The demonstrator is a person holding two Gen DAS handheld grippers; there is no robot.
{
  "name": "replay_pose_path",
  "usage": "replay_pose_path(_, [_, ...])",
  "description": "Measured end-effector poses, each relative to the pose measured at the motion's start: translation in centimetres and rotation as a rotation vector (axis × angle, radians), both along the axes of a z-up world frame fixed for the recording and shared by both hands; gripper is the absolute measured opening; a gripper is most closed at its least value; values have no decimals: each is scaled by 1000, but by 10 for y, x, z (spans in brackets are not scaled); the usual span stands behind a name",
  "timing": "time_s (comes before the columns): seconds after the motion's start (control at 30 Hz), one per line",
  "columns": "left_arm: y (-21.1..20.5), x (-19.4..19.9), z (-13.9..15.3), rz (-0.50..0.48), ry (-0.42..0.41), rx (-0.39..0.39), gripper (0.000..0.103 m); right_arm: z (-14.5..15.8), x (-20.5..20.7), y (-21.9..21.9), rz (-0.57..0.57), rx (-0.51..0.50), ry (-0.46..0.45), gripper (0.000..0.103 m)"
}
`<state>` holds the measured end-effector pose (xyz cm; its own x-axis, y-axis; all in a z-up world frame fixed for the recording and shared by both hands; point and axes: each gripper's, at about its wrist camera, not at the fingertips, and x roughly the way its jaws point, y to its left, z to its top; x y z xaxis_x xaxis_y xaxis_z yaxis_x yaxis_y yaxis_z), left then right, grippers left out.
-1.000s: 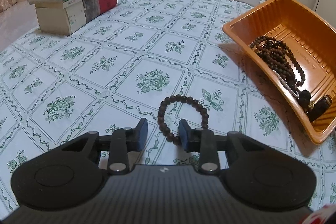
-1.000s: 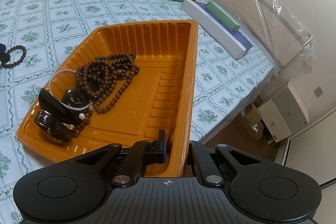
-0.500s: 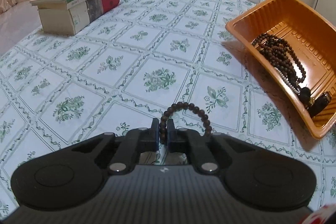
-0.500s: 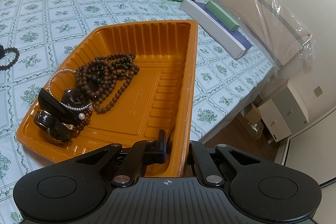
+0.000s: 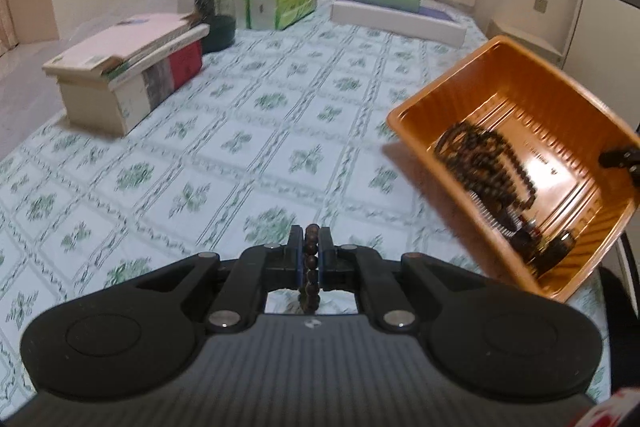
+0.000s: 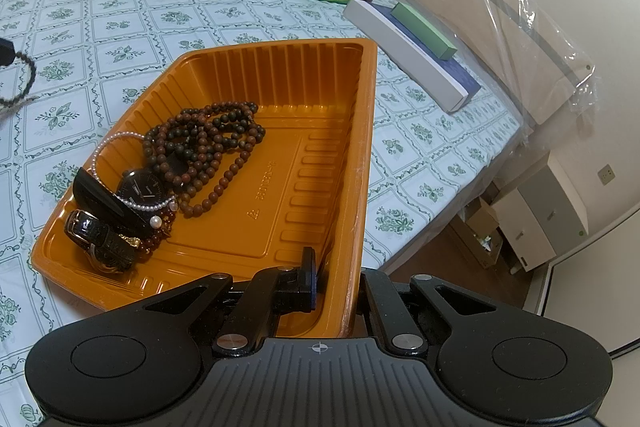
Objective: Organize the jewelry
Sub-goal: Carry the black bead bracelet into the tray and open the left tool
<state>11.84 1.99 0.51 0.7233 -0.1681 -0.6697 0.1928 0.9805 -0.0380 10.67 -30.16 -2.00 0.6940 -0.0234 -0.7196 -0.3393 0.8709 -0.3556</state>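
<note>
My left gripper [image 5: 311, 255] is shut on a dark bead bracelet [image 5: 312, 267] and holds it above the patterned cloth; the bracelet hangs blurred at the left edge of the right wrist view [image 6: 22, 83]. My right gripper [image 6: 338, 283] is shut on the near rim of the orange tray [image 6: 362, 147], which is tilted. The tray [image 5: 500, 75] holds brown bead necklaces [image 6: 204, 147], a pearl strand [image 6: 116, 143] and a black watch [image 6: 140, 187].
On the bed's far side stand stacked books [image 5: 128, 67], a dark green jar [image 5: 208, 11], green tissue packs [image 5: 276, 7], a long white box [image 5: 396, 19] with a green box on it. The bed edge and floor lie right of the tray [image 6: 460, 247].
My left gripper closed on the bracelet and lifted it off the cloth, moving up and toward the tray. The right gripper keeps holding the tray rim, unchanged.
</note>
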Motion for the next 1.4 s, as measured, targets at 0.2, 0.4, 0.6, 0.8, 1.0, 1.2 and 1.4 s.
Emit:
replay_pose_path(0.2, [-22,5,15,-67,-26,-24,6,0,0,0,0,-1,-1,4])
replay_pose_path(0.4, [-52,10,25,-153,-41,-42,6,0,0,0,0,0,0,4])
replay_pose_path(0.6, [-83,13,35,-234,-62,-44,6,0,0,0,0,-1,0,4])
replay_pose_path(0.8, [-109,17,40,-294,-70,-47,6,0,0,0,0,0,0,4])
replay_pose_path(1.0, [-127,16,39,-341,-65,-47,6,0,0,0,0,0,1,4])
replay_pose_path(1.2, [-141,18,39,-378,-59,-48,6,0,0,0,0,0,1,4])
replay_pose_path(1.4, [-151,23,36,-409,-39,-62,6,-1,0,-1,2,3,0,4])
